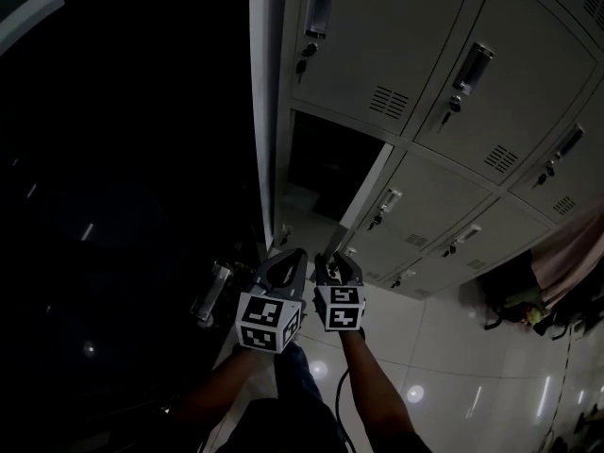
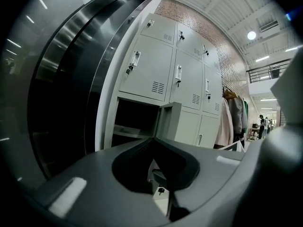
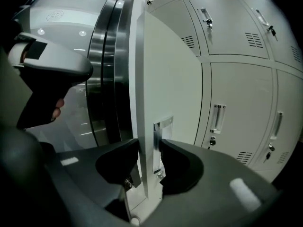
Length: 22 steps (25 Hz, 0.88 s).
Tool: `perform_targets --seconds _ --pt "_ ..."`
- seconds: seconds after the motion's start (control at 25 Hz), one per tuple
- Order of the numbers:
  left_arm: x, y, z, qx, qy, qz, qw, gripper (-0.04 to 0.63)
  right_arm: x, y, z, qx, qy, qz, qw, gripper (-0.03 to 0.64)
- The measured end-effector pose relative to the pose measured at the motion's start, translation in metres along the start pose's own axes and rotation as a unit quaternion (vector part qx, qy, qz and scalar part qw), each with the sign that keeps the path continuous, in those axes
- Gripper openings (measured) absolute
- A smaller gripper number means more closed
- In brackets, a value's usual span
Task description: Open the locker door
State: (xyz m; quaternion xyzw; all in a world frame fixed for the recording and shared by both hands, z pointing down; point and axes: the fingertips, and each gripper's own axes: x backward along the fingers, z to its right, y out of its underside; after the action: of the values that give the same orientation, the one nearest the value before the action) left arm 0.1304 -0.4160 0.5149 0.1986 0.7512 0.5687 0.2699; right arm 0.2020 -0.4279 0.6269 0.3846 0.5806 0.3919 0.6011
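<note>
I am judging the task as nearly done: the pale grey metal locker door [image 3: 173,79] is standing swung out from its dark compartment [image 1: 330,159] at the left edge of the locker bank [image 1: 377,36]. My right claw [image 3: 149,145] is gripping the door's free edge at the handle [image 3: 162,126]. My left claw [image 2: 154,140] is closed and empty. The door is standing upright, long axis vertical, with its free edge pointing towards me. Only the releasing seems to be remaining.

Both forearms enter from the bottom centre of the head view. Left gripper [image 1: 291,258]: jaws together, nothing between. Right gripper [image 1: 338,260], just beside it: jaws clamped across the locker door [image 3: 165,79] edge.
</note>
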Motion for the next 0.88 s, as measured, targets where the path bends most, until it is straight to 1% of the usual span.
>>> perform_targets --seconds 0.16,0.32,0.48,0.72,0.88 --pt "0.005 -0.001 0.003 -0.003 0.001 0.000 1.0000 0.000 0.002 0.002 0.002 0.003 0.006 -0.003 1.000 0.138" --pt "0.007 0.000 0.004 -0.006 0.000 0.001 1.0000 0.000 0.004 0.004 0.007 0.006 0.012 -0.004 1.000 0.165" --pt "0.010 -0.001 0.005 -0.010 -0.004 -0.001 0.9999 0.000 0.011 0.000 0.008 0.005 0.014 0.004 1.000 0.167" --pt "0.035 -0.010 0.023 -0.017 -0.008 0.006 0.9998 0.000 0.043 -0.016 0.001 0.000 0.014 0.027 1.000 0.167" --pt "0.068 -0.018 0.041 -0.017 -0.012 0.007 0.9998 0.000 0.083 -0.031 -0.010 -0.003 0.021 0.043 0.999 0.166"
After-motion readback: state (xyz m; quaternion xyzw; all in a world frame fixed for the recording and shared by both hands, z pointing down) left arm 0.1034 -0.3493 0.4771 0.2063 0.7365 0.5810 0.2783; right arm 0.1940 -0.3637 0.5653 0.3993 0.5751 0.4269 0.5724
